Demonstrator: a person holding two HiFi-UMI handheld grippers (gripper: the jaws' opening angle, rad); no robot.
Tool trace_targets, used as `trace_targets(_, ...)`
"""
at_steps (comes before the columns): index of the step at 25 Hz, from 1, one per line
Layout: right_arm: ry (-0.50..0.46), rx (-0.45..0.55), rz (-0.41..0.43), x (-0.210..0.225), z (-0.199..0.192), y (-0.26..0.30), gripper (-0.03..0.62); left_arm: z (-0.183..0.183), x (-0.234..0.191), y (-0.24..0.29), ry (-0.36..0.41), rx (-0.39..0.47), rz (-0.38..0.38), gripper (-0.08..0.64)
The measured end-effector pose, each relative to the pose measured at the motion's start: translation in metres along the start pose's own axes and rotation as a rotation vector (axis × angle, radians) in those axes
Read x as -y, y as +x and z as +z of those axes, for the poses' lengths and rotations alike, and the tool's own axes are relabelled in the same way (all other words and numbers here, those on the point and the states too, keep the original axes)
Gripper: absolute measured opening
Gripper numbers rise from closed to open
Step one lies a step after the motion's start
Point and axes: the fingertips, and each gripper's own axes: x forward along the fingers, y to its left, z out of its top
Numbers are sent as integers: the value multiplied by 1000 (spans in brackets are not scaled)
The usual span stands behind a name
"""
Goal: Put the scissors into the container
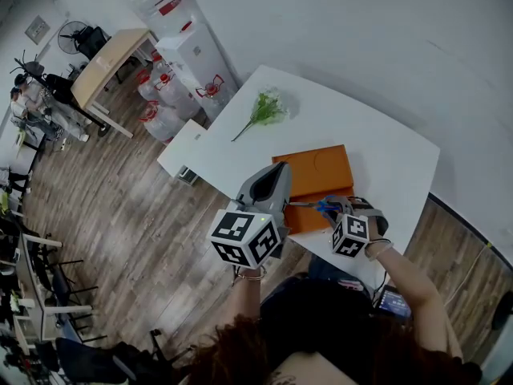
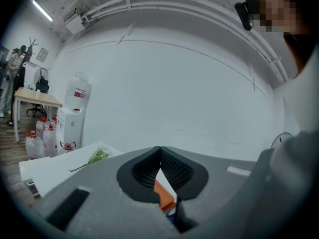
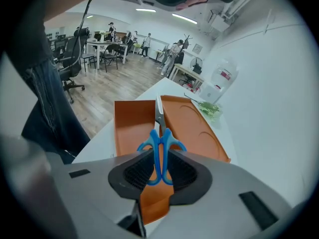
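Gripping the scissors by their blue handles, my right gripper is clamped on them, blades closed and pointing away over the open orange container. Scissors sit above the container's near edge; contact with it not resolvable. My left gripper: jaw tips together, nothing between them, just left of the right one. Beyond the container, a green sprig lies on the white table.
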Motion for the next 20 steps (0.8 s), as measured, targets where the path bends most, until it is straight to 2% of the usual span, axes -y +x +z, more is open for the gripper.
trace_targets(4,-35,-41,30,-3,-11,12,80,0,-2,0,-4,-5,6,15)
trace_targets(20,-54,-149,165,-12,-28,47,80,-8,-9,3,-8,-30,21,15)
